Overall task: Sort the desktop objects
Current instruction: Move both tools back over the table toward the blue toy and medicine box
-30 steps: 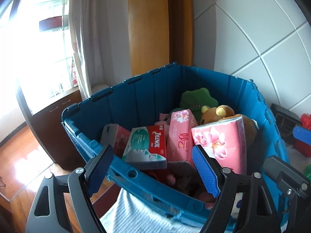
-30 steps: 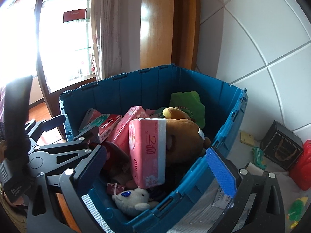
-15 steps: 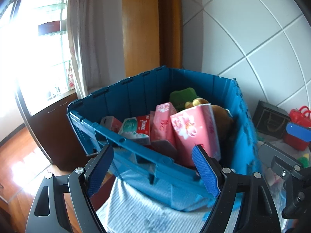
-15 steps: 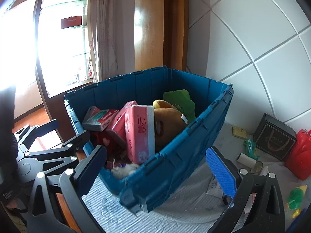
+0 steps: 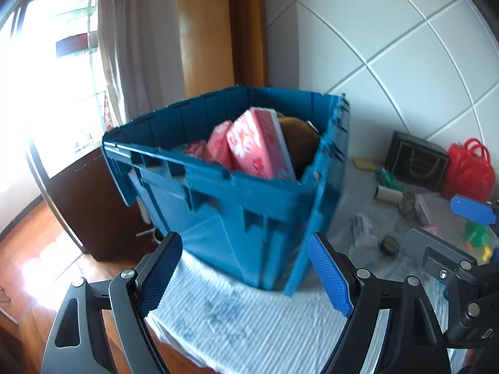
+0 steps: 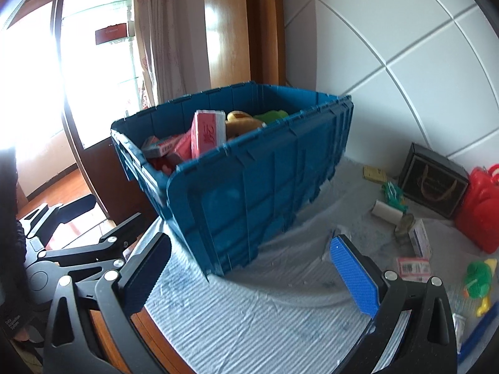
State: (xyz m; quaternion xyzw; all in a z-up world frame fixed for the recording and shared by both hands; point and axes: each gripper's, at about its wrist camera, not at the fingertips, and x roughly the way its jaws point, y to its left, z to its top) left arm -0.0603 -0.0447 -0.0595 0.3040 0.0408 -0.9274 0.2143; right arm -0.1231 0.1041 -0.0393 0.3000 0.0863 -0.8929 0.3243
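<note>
A blue crate (image 5: 249,215) (image 6: 265,193) stands on the striped table cloth. It holds pink tissue packs (image 5: 255,143) (image 6: 207,131), a brown plush (image 5: 299,143) (image 6: 240,121) and a green plush (image 6: 271,115). My left gripper (image 5: 246,275) hangs open and empty in front of the crate's near wall, short of it. My right gripper (image 6: 249,275) is also open and empty, just off the crate's near corner. Loose on the cloth to the right are a white roll (image 6: 386,210), a small box (image 6: 421,243), a barcoded packet (image 6: 413,265) and a green toy (image 6: 477,280).
A black gift bag (image 6: 433,180) and a red bag (image 6: 480,205) stand against the white tiled wall at the right. A yellow card (image 6: 374,173) lies by the crate. The table edge runs at the left, with wooden floor (image 5: 37,249) below it.
Both grippers have drawn back from over the crate's inside to outside its near wall. The cluttered cloth on the right has come into view. Both stayed open.
</note>
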